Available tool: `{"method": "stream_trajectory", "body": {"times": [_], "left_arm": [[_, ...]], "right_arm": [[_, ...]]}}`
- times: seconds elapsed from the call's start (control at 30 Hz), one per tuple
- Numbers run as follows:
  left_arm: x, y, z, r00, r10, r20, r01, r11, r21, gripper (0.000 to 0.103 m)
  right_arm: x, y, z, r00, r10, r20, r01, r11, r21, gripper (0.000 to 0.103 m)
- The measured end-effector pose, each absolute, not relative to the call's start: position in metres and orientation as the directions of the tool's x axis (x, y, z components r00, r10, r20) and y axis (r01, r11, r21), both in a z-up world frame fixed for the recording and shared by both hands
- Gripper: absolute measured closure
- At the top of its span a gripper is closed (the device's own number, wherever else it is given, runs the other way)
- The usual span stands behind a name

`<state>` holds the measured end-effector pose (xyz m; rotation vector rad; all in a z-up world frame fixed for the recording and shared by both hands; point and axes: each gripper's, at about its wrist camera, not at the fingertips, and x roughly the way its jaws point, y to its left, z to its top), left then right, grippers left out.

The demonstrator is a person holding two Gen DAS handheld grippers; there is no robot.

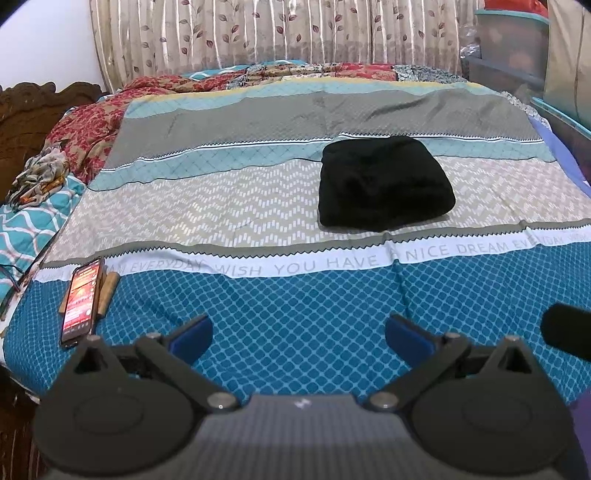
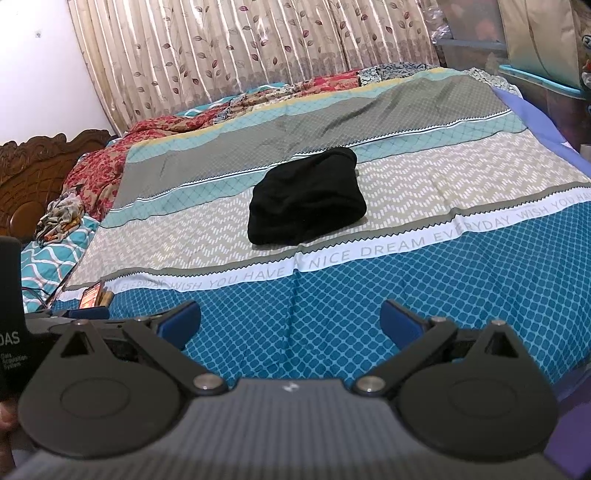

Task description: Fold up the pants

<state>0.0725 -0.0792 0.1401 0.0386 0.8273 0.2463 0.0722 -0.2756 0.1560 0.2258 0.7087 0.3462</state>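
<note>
both grippers are held low over the near, blue part of the bedspread (image 1: 295, 332), well apart from the work, and nothing is gripped. at the far left a carved headboard (image 1: 33, 110) is seen, with a crumpled scarf (image 1: 40, 181) and red floral bedding (image 1: 92, 140) pushed toward that side, probably so that the middle is kept free for folding. a phone (image 1: 81, 302) is laid at the left edge of the bedspread, screen lit, out of the working area. next, the left gripper (image 1: 298, 334) is seen with its blue pads (image 1: 192, 334) spread wide, only bedspread showing between them. further right, the pants (image 1: 384, 182) are found as a compact black bundle on the beige zigzag band, just beyond the lettered white stripe; in the right wrist view the pants (image 2: 306, 197) lie near the middle of the bed. the bundle looks already folded into a small rectangle, so the task is judged done or nearly so, which would explain why both tools are drawn back. the right gripper (image 2: 290, 323) is likewise spread, its pads (image 2: 400, 321) empty. at the far right, storage bins (image 1: 513, 44) are stacked beside the bed, and a leaf-patterned curtain (image 1: 277, 33) is hung behind it.
</note>
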Motion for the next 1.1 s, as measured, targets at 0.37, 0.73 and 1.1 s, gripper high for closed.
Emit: {"method": "stream_trajectory", "body": {"times": [0.37,0.73,1.1], "left_arm": [[0.0735,-0.0757,0.1359,0.63,0.235,-0.74,-0.205,0.97,0.133,0.0],[0.0753,-0.0778,0.1336,0.619,0.242,-0.747,-0.202,0.968,0.147,0.0],[0.0757,-0.0783,0.1313,0.612,0.238,-0.754,-0.184,0.97,0.157,0.0]], "right_arm": [[0.0726,-0.2726,0.1542,0.7,0.381,-0.604,-0.226,0.92,0.32,0.0],[0.0729,-0.2747,0.1521,0.696,0.38,-0.61,-0.213,0.919,0.33,0.0],[0.0726,-0.2754,0.15,0.693,0.381,-0.612,-0.21,0.919,0.335,0.0]]}}
